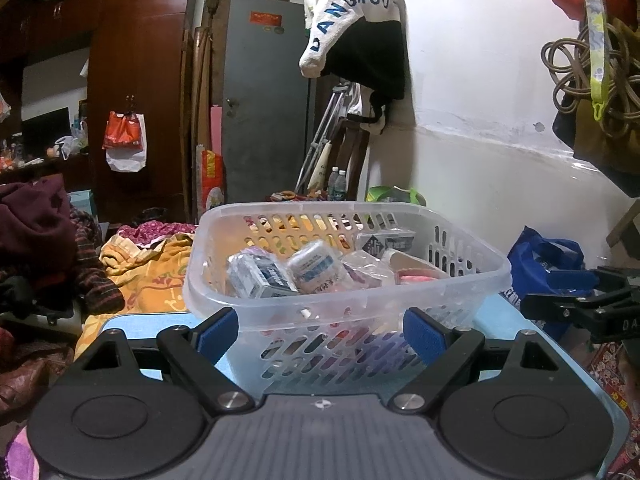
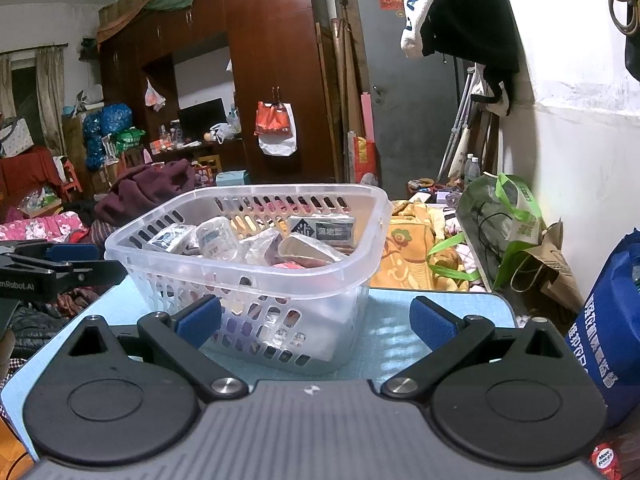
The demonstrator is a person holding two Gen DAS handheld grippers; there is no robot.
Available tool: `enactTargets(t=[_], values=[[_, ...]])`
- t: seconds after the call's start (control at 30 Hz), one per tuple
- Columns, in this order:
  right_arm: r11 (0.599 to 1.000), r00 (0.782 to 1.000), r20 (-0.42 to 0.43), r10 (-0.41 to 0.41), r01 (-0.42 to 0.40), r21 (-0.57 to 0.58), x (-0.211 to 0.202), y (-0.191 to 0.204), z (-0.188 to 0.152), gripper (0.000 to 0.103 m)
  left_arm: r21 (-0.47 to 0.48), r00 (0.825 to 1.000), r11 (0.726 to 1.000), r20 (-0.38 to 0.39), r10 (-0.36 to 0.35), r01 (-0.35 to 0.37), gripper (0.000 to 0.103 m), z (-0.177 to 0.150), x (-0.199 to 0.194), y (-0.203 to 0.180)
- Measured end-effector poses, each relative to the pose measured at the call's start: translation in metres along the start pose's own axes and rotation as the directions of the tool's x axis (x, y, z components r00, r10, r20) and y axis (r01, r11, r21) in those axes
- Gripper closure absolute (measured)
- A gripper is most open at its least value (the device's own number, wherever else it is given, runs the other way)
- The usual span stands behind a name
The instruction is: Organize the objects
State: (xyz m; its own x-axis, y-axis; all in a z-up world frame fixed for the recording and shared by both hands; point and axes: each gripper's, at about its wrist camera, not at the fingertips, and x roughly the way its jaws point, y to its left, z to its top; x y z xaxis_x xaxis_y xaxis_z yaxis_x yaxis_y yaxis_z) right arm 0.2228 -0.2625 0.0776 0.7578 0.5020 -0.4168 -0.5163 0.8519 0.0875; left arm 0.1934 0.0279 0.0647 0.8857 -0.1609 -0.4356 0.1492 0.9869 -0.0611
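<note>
The left gripper [image 1: 320, 330] has its blue-padded fingers spread wide with nothing between them, held low over the light blue table [image 1: 508, 320]. The near wall of the clear plastic basket [image 1: 348, 304] lies just ahead of it, filling the space in front of the pads without touching them as far as the view shows.

The right gripper [image 2: 316, 322] is spread apart too and holds nothing; it faces the same basket [image 2: 248, 264] from another side, with the basket sitting toward its left finger and bare table [image 2: 400, 320] in front of its right one.

The basket stands upright on the table and holds small things piled together: white and blue wrapped packets [image 1: 280, 272], a dark box with printed characters [image 2: 322, 229] leaning against the far wall, and something pink, perhaps a pouch, low in the pile [image 1: 416, 278].

A blue bag [image 2: 612, 320] stands beside the table on the right. Beyond the table lie an orange patterned blanket [image 1: 148, 272] and a green plastic bag [image 2: 500, 216] near the white wall.
</note>
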Motion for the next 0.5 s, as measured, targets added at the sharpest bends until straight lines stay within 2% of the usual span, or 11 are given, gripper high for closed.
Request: enactTargets(t=[0.5], values=[[1.0,1.0,-0.011,-0.001,0.001,0.007,-0.0016,-0.0007,-0.0026,0.0,-0.005,1.0,1.0,-0.005,-0.006,0.006,0.011,-0.0015,0.002,-0.0001]])
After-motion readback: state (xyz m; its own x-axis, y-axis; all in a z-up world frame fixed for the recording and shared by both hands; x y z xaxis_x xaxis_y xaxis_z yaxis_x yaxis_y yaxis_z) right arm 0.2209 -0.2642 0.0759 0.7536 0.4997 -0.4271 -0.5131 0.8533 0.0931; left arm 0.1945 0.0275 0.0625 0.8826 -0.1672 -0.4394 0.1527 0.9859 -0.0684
